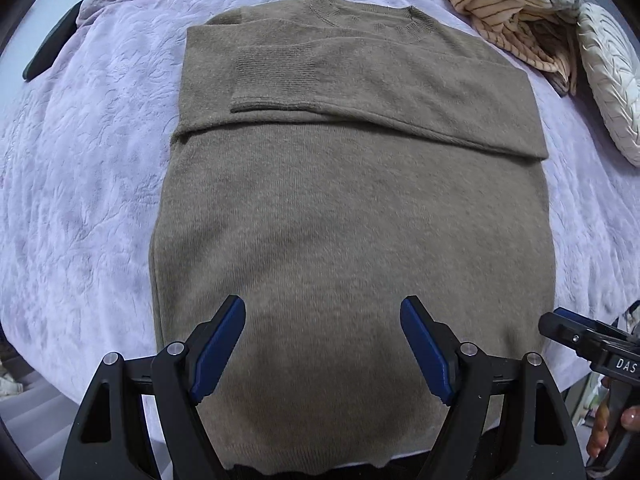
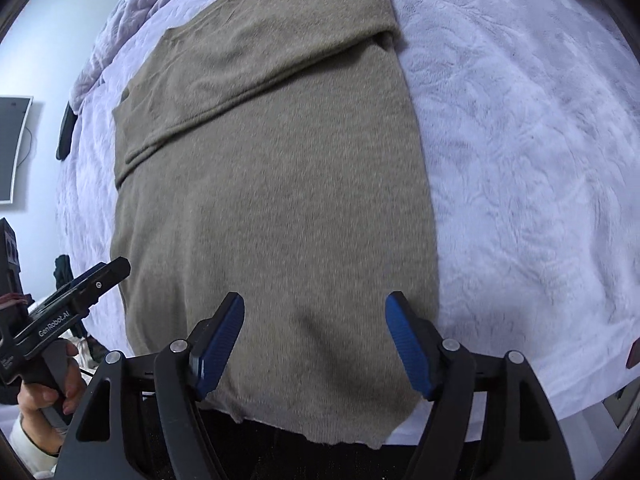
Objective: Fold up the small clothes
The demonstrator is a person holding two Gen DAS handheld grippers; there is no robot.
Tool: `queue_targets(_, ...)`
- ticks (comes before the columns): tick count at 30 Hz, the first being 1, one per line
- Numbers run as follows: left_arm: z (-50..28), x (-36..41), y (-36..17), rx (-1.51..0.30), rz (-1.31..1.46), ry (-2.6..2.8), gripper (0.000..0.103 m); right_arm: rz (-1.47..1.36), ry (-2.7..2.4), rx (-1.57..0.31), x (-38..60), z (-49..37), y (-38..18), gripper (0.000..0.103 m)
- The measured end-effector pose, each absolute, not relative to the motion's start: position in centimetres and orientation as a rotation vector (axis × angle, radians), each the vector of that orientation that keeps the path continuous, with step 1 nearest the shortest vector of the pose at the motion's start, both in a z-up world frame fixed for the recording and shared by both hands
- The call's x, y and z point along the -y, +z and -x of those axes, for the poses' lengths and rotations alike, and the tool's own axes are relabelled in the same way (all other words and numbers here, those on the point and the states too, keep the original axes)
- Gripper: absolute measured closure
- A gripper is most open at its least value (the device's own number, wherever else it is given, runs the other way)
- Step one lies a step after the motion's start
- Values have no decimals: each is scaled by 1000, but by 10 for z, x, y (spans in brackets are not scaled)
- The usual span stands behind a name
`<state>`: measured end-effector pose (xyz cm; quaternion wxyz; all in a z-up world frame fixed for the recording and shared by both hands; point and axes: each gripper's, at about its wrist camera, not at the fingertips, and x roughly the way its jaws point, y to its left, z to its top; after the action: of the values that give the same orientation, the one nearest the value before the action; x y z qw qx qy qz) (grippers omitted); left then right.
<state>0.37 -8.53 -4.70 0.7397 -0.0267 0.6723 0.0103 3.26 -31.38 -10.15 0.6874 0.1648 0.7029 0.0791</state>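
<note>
A: What lies at the left side?

B: A dark flat object (image 1: 50, 42) lies at the left edge of the lilac blanket (image 1: 80, 184). In the middle the brown sweater (image 1: 352, 216) lies flat, collar far, hem near, both sleeves folded across the chest.

A: And the grippers?

B: The left gripper (image 1: 322, 346) hangs over the lower part of the sweater, jaws apart, nothing between them. The right gripper (image 2: 314, 346) is over the hem near the right edge of the sweater, its jaws also apart and empty.

A: What is at the right?

B: Striped clothes (image 1: 504, 8) are piled in the far right corner, beside a white cushion (image 1: 612, 80).
</note>
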Motion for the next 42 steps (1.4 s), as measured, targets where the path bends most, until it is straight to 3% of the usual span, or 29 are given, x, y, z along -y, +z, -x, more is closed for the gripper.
queue_targets(28, 35, 39, -15, -1424, 113, 133, 22, -338, 310, -1570, 290, -16, -92, 27)
queue_targets(42, 97, -23, -64, -1486, 197, 48, 22, -369, 222, -1583, 263, 57, -98, 27)
